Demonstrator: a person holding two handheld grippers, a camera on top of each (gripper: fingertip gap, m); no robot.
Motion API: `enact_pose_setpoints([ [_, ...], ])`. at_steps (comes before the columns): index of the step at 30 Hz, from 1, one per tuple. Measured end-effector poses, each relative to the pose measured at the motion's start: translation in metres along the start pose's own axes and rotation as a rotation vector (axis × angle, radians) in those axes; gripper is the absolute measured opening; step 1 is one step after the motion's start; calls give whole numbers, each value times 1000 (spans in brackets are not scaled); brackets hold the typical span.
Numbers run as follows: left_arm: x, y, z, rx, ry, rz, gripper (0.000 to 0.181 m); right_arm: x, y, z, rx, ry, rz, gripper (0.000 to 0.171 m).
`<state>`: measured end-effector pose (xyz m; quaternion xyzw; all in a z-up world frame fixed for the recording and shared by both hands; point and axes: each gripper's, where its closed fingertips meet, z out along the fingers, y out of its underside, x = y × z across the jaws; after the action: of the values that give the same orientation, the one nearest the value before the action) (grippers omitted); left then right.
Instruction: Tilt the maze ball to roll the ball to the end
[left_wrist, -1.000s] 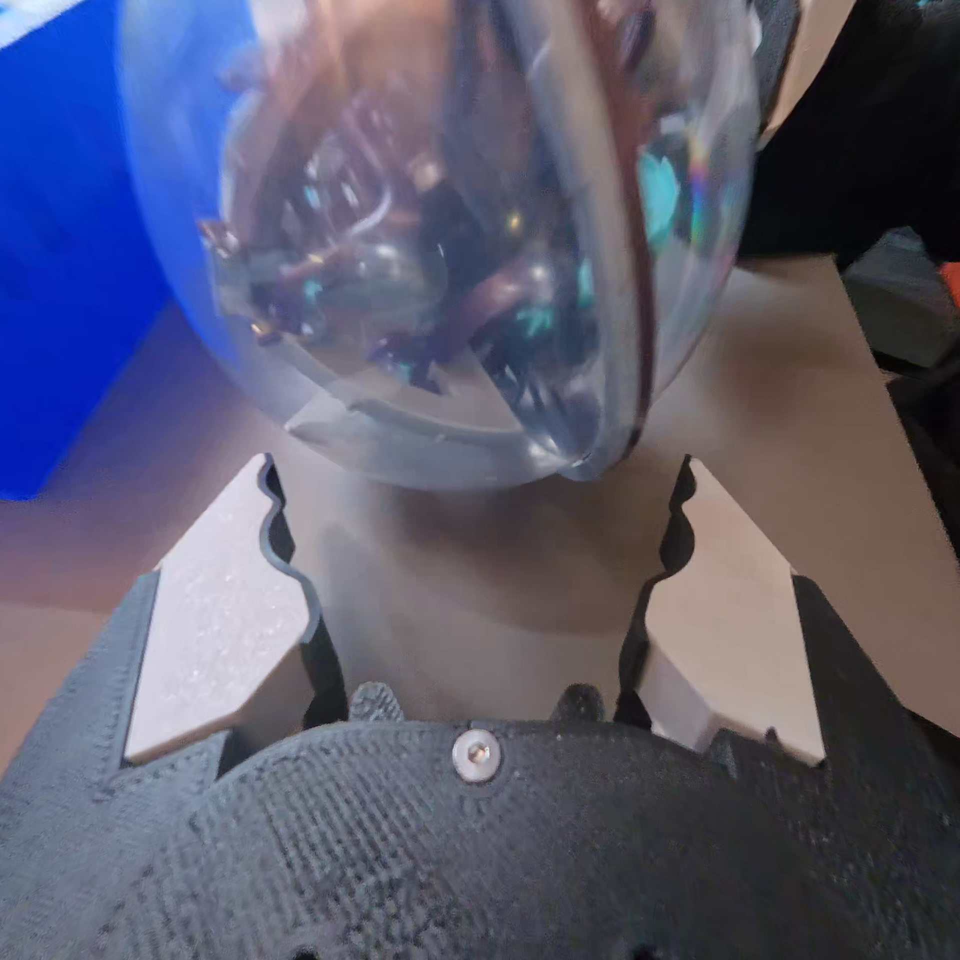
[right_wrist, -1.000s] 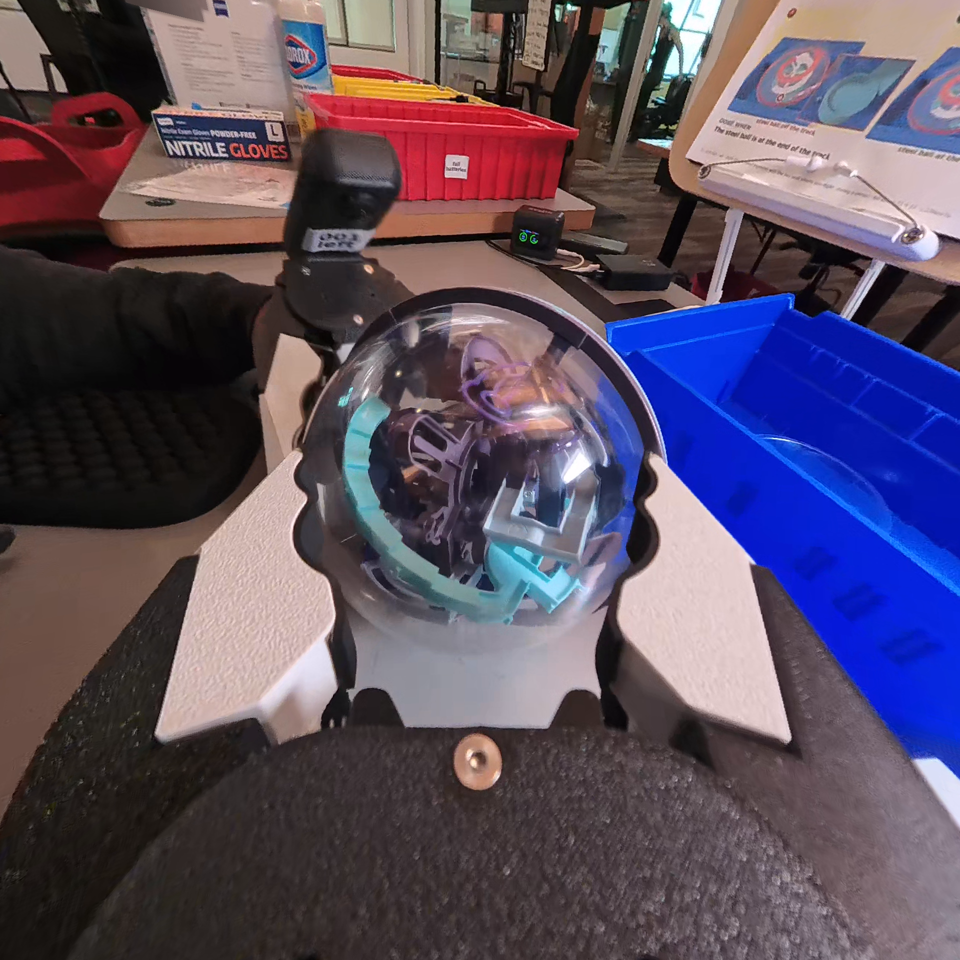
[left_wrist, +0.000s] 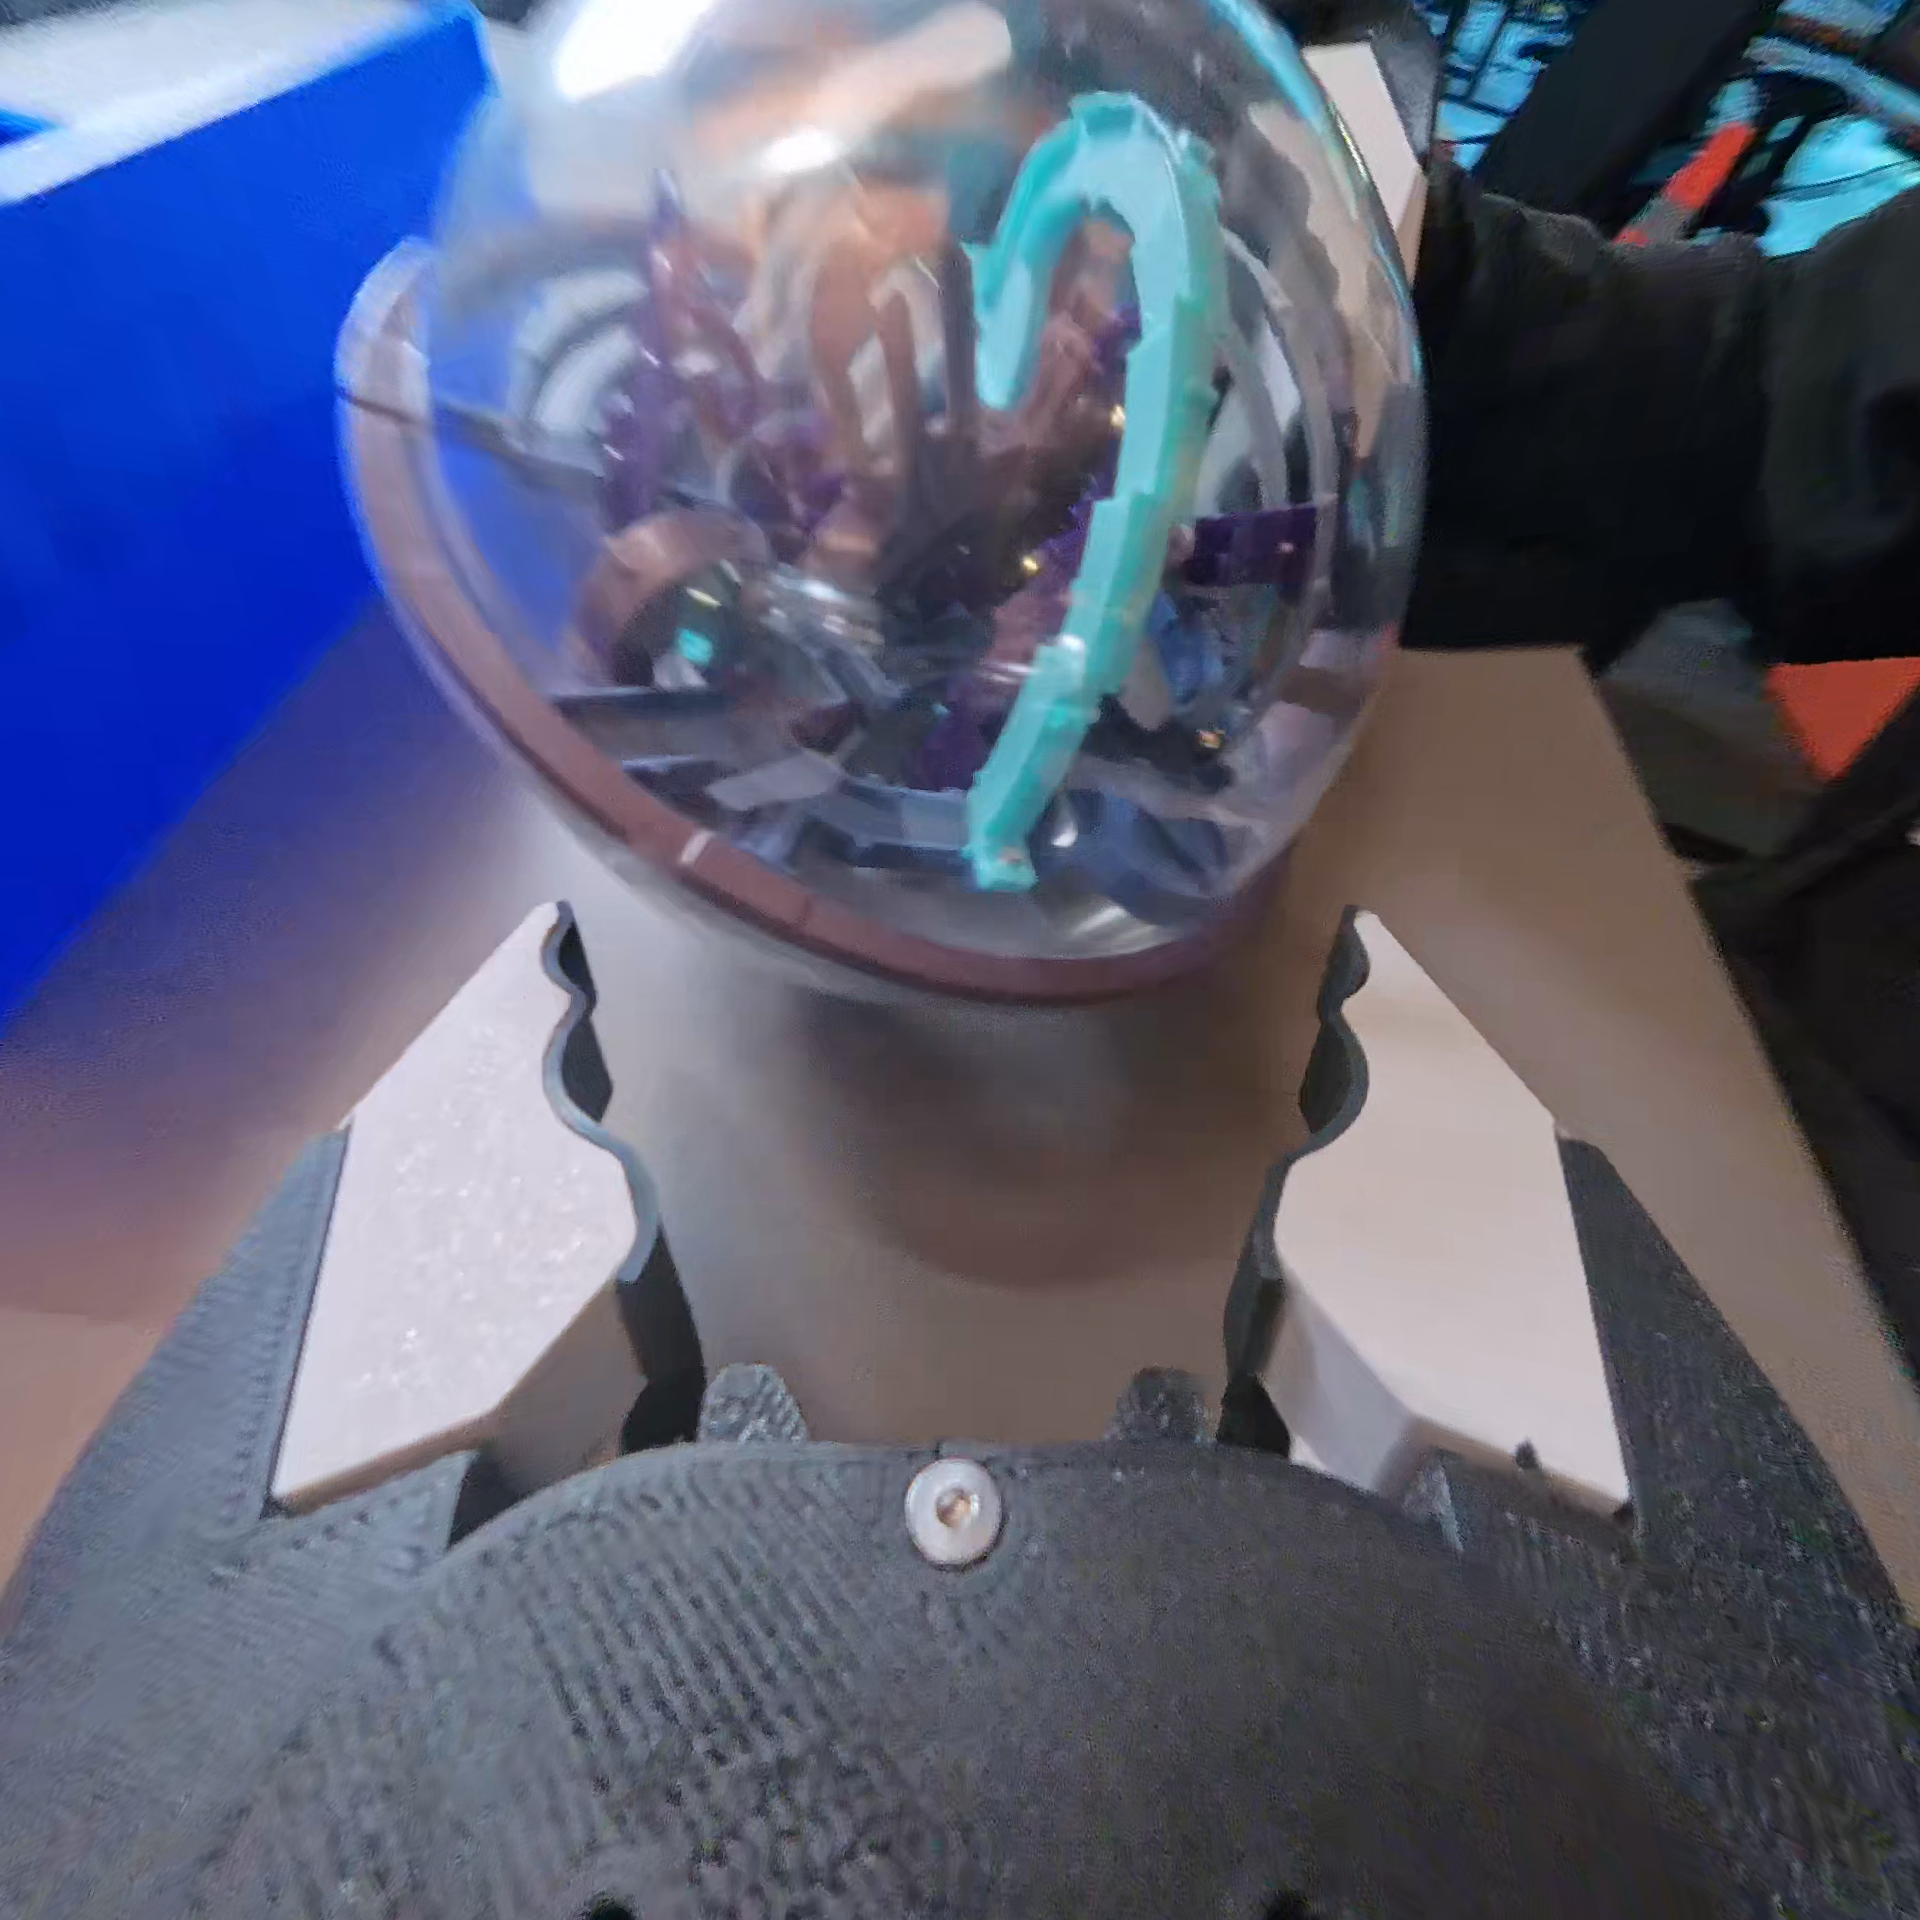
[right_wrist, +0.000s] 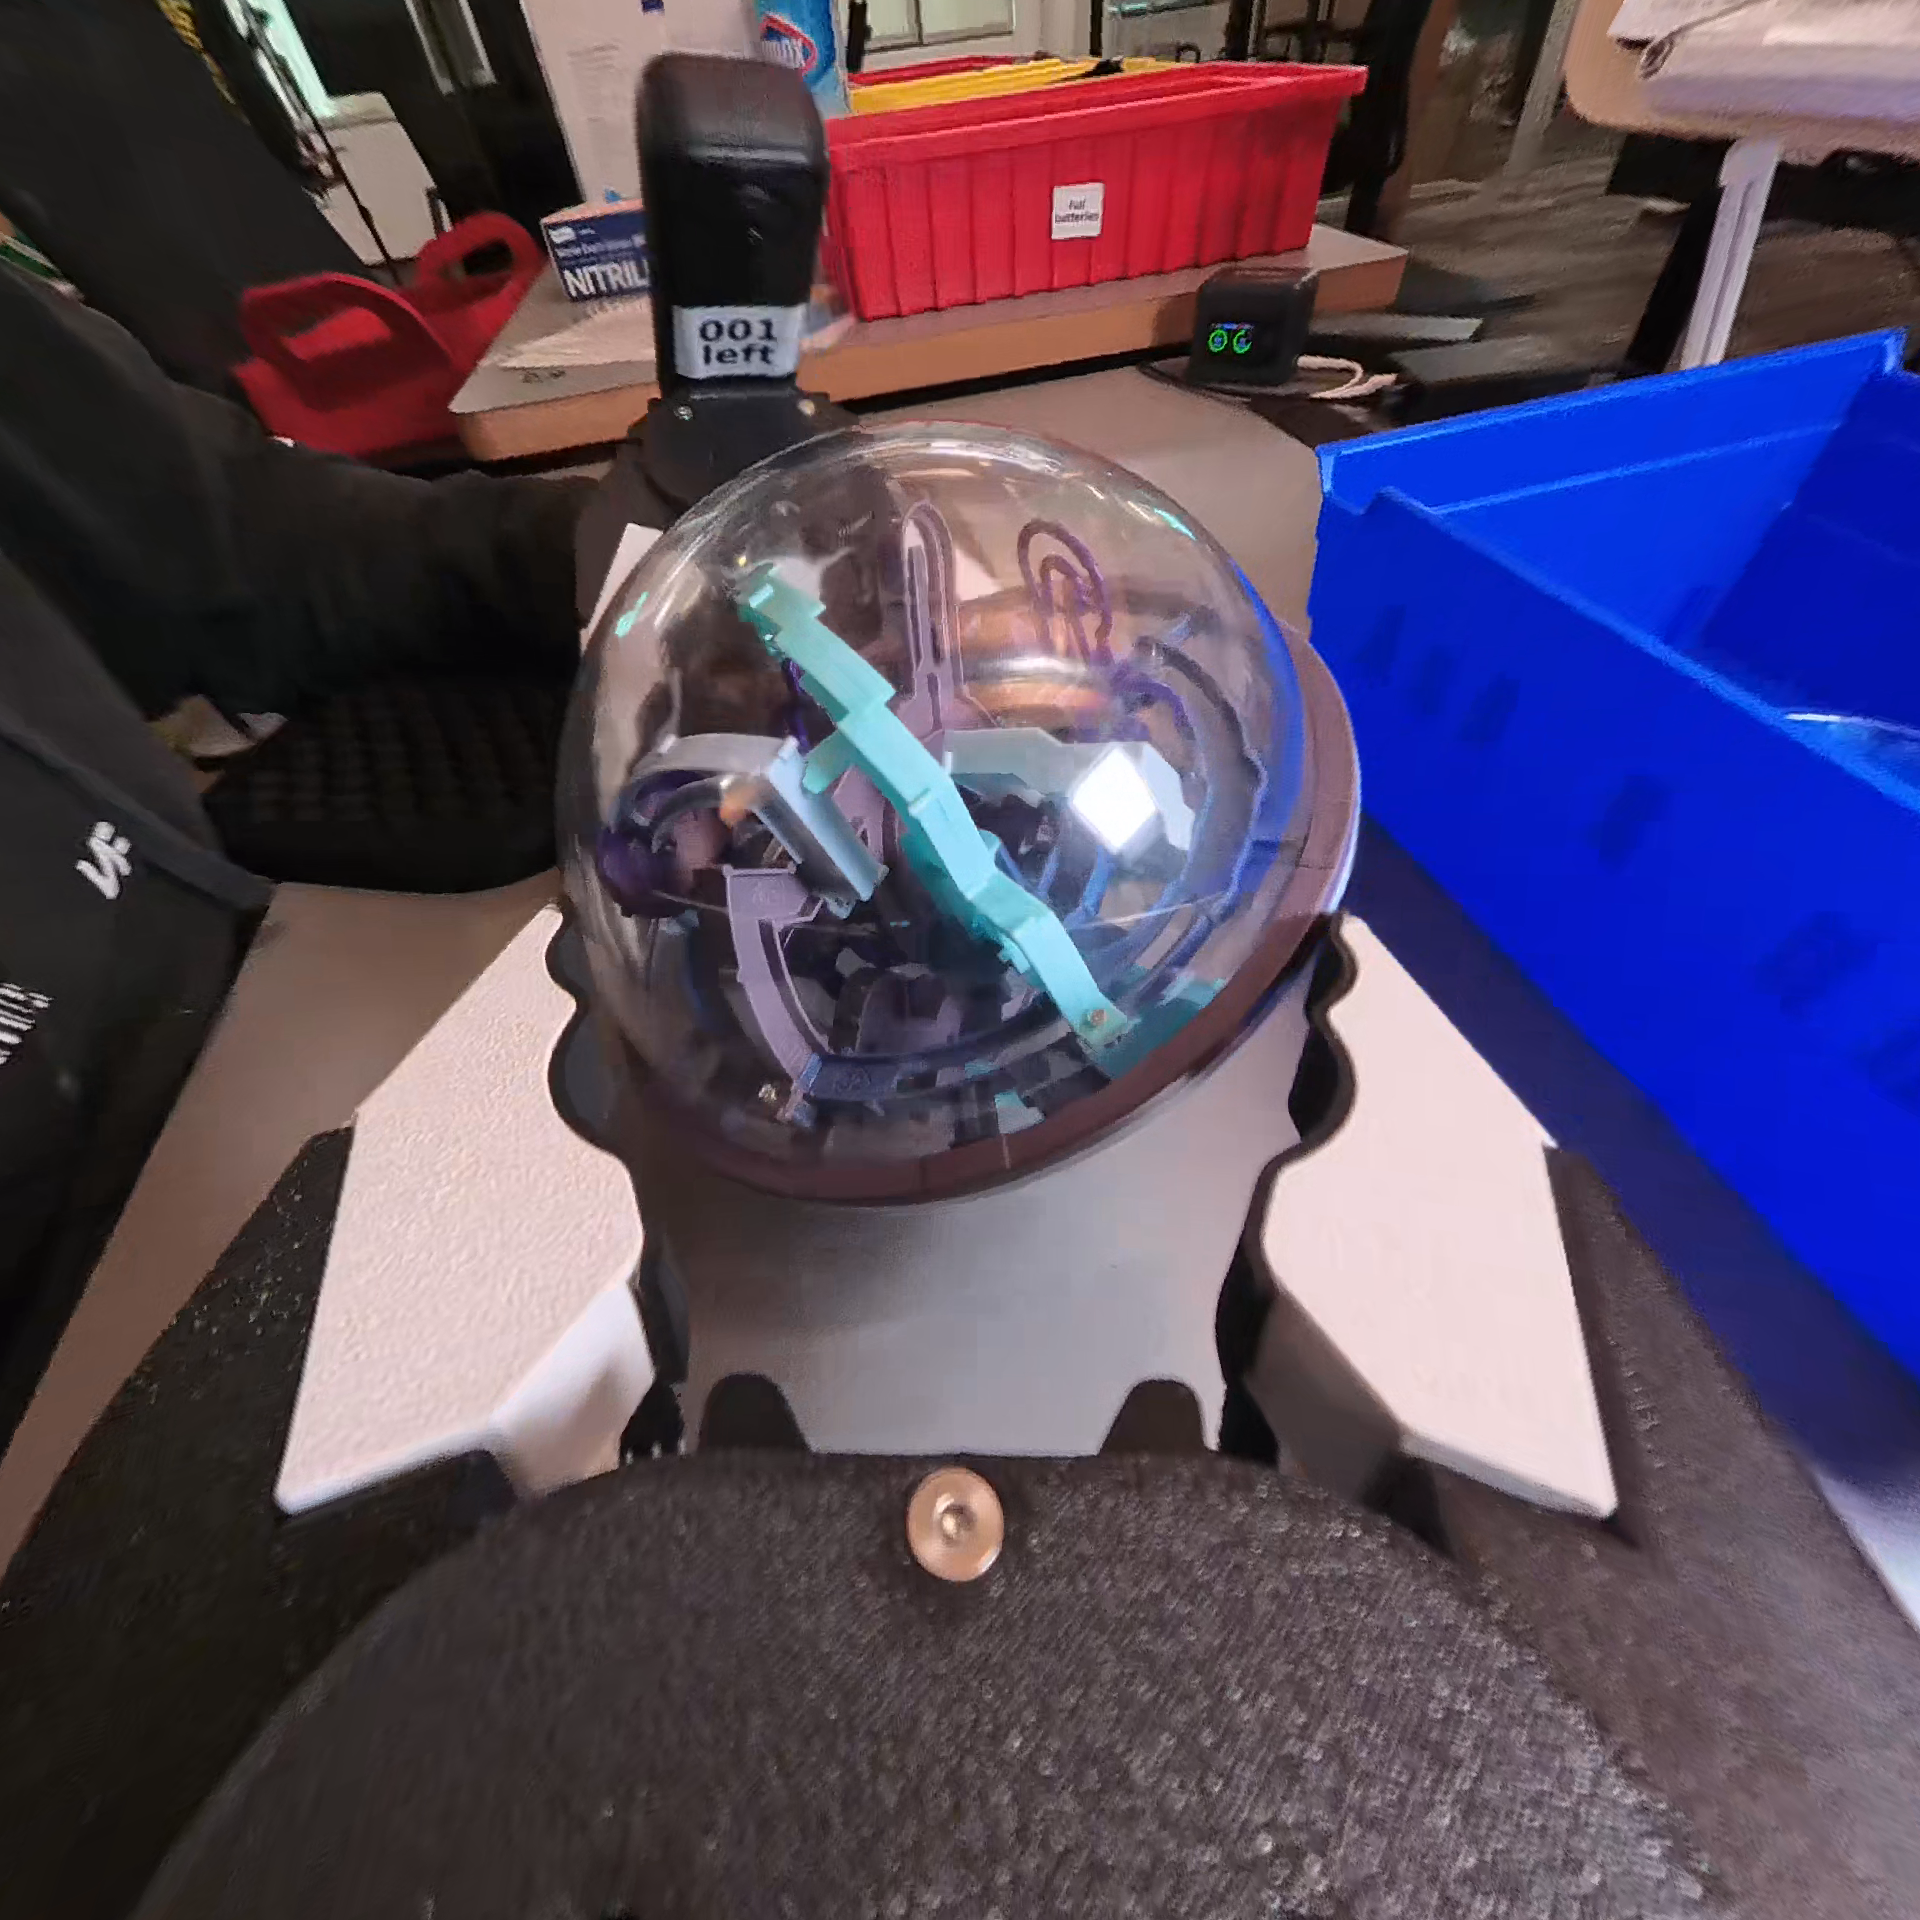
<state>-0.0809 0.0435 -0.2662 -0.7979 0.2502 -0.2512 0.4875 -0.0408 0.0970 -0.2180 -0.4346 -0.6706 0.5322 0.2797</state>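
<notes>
The maze ball (right_wrist: 935, 810) is a clear sphere with teal, purple and grey tracks inside and a dark brown seam ring. My right gripper (right_wrist: 951, 940) is shut on it, one white finger on each side, and holds it above the tan table (left_wrist: 1507, 935). The seam ring is tilted low towards me. In the left wrist view the maze ball (left_wrist: 883, 499) hangs just past my left gripper (left_wrist: 956, 920), which is open and empty. The left gripper's black body (right_wrist: 727, 208) shows behind the ball. I cannot make out the small inner ball.
A blue bin (right_wrist: 1621, 727) stands close to the ball, on the left in the left wrist view (left_wrist: 156, 468). A black sleeve (left_wrist: 1662, 416) reaches in from the right. A red bin (right_wrist: 1081, 187), a glove box (right_wrist: 597, 255) and a small black device (right_wrist: 1242, 322) sit on the tables behind.
The maze ball has been rotated in the right gripper: the seam ring swung from upright to low and tilted, and the teal track turned. The left gripper stays open just short of it.
</notes>
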Motion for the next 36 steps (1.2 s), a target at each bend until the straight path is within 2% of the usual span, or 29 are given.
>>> enact_pose_setpoints([
  [3, -16, -20, -10, 127, -83, 65, 141, 1, 0, 0, 14, -34, 52, 132],
  [5, -14, -26, -8, 160, -64, 63, 143, 2, -2, 3, 24, -53, 89, 131],
  [11, -5, -12, 6, 80, 52, -54, 141, 2, -19, 8, 71, -39, 140, 129],
  [16, 6, 1, 10, -11, 138, -123, 131, -2, -25, 3, 113, -60, 145, 125],
  [22, 8, -4, 10, 19, 145, -160, 128, -1, -17, 3, 102, -78, 205, 129],
  [31, 8, -17, -5, 97, 194, -346, 124, 1, -3, 6, 78, -184, 497, 130],
  [36, 5, -24, -20, 133, 213, -380, 120, -9, 12, 8, -16, -260, 575, 129],
])
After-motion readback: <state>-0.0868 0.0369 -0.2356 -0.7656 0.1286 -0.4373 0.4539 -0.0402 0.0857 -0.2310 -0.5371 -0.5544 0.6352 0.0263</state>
